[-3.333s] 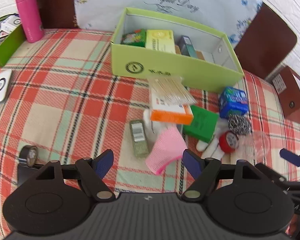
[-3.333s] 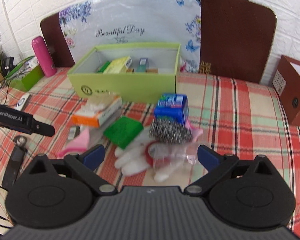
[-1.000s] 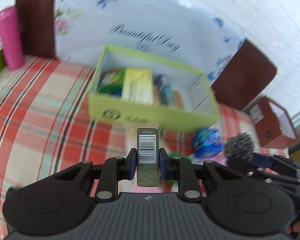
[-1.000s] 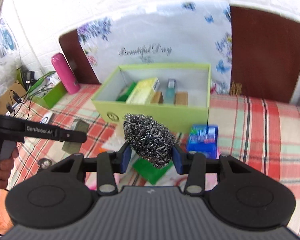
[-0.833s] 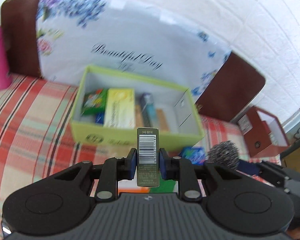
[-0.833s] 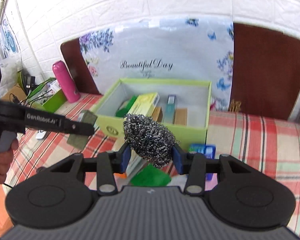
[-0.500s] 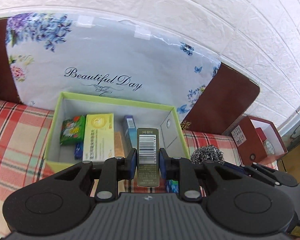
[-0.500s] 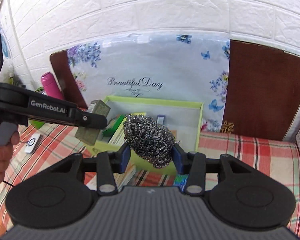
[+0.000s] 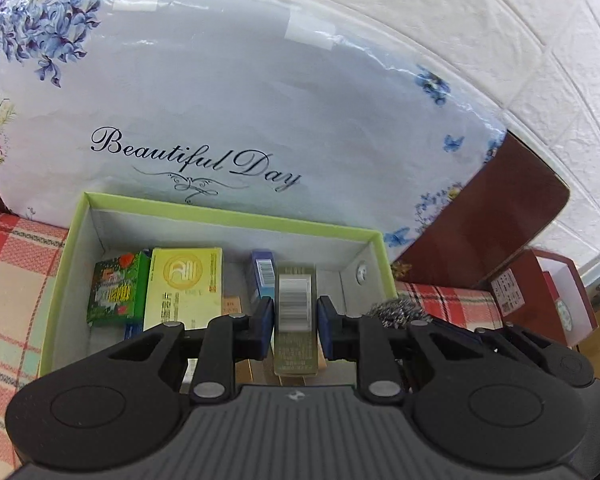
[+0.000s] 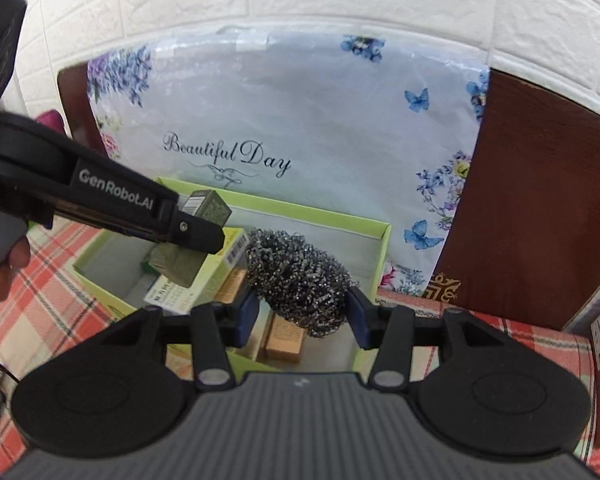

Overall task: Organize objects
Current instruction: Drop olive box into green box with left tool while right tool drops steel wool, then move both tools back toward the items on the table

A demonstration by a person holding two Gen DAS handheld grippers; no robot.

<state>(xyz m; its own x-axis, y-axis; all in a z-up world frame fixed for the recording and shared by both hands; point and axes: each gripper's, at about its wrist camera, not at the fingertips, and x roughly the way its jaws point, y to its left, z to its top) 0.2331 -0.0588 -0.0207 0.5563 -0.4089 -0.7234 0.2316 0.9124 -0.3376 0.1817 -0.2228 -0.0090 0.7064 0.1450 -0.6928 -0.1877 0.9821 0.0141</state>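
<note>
While a checked cloth (image 9: 16, 264) meets white brick wall (image 9: 440, 12), both claws (image 9: 294, 330) (image 10: 302, 316) are opening above the green box (image 9: 228, 216).

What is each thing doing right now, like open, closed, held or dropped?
Green box: lid off, partly filled with small packs.
Left claw: opening, olive barcode box between its pads with gaps showing, over the green box.
Right claw: opening, steel wool ball between its pads, over the green box.
Yellow pack: lying inside the green box.
</note>
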